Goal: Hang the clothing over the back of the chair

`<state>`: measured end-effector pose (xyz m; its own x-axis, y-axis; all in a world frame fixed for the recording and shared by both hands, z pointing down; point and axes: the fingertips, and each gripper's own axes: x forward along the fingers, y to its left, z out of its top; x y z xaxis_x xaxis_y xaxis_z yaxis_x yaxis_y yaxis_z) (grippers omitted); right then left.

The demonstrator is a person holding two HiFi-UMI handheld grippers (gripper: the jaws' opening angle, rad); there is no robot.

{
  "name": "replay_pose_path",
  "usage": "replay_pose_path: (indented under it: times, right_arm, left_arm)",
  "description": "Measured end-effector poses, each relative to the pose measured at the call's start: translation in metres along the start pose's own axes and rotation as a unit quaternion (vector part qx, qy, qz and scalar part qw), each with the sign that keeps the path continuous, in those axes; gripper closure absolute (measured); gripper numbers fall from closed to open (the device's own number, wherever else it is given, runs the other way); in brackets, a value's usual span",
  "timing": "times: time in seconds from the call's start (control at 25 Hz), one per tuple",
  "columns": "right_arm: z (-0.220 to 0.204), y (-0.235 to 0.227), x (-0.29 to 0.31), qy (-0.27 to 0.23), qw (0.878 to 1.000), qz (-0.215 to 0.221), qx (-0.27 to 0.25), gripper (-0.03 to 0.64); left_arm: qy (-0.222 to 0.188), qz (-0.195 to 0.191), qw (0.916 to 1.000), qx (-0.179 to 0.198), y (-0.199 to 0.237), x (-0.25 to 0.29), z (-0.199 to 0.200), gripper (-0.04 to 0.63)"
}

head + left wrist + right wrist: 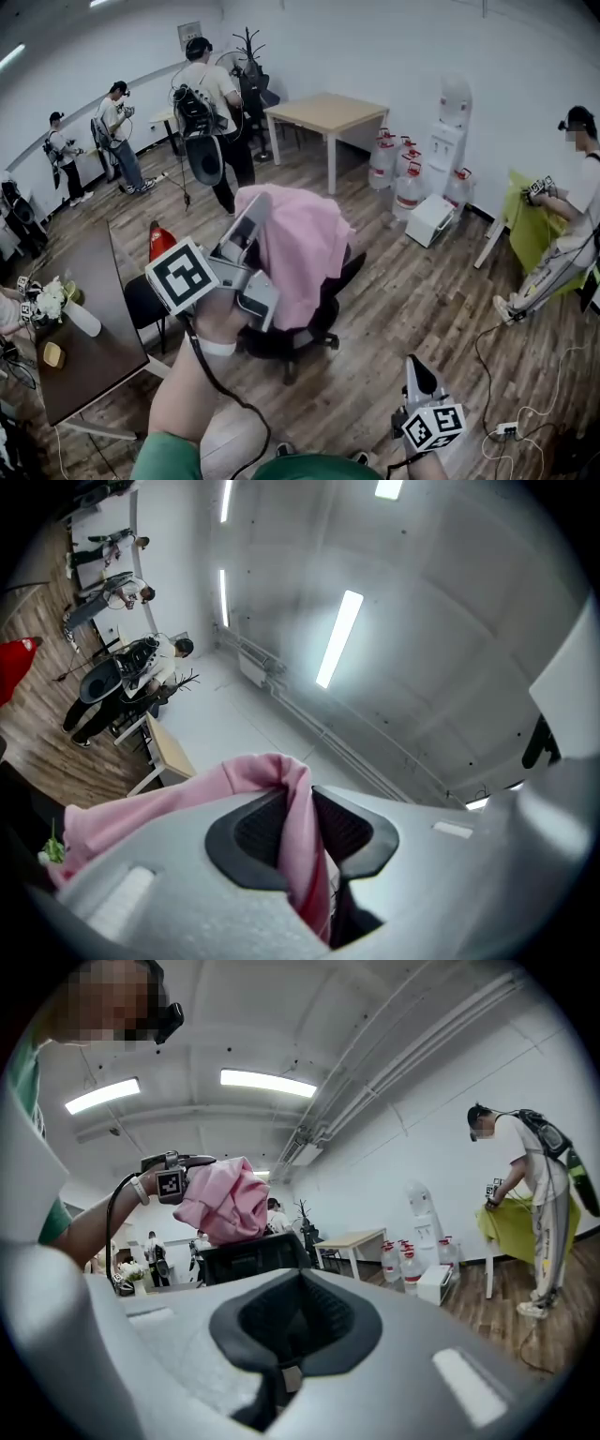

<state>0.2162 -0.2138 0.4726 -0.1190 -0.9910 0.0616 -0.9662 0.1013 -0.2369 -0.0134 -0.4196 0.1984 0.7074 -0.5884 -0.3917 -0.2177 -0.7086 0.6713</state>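
One pink garment [302,246], pinched by left fingers [251,832], hangs above the chair [281,339] (brown table [86,323] nearby); right fingers [330,1327] closed, empty.

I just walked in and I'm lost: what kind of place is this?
Probably an office room used as a recording lab: a desk, a water dispenser with spare bottles, and several people wearing gear.
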Motion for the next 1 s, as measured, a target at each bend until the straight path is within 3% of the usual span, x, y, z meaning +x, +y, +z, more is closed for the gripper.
replay_pose_path:
  times: [0.2,0.56,0.8,0.92,1.0]
  right_arm:
    - [0.003,-0.005,-0.001,0.001,1.000,0.019,-0.001,0.615]
    - [0.006,-0.017,-0.007,0.011,1.000,0.010,-0.009,0.615]
    - [-0.002,-0.020,-0.005,0.019,1.000,0.003,-0.010,0.615]
    - [-0.004,-0.015,-0.002,0.020,1.000,0.007,-0.010,0.615]
    - [-0.007,-0.012,0.000,0.022,1.000,0.008,-0.009,0.615]
  left_arm:
    - [-0.010,0.023,0.9992,-0.032,0.012,-0.016,-0.024,0.509]
    - [-0.023,0.046,0.9963,-0.069,0.033,-0.050,-0.045,0.509]
    - [-0.023,0.021,0.9989,-0.035,0.033,-0.053,-0.041,0.511]
    - [-0.014,0.082,0.9965,0.010,0.078,-0.052,-0.041,0.511]
    - [0.008,0.131,0.9896,0.059,0.106,-0.053,-0.038,0.511]
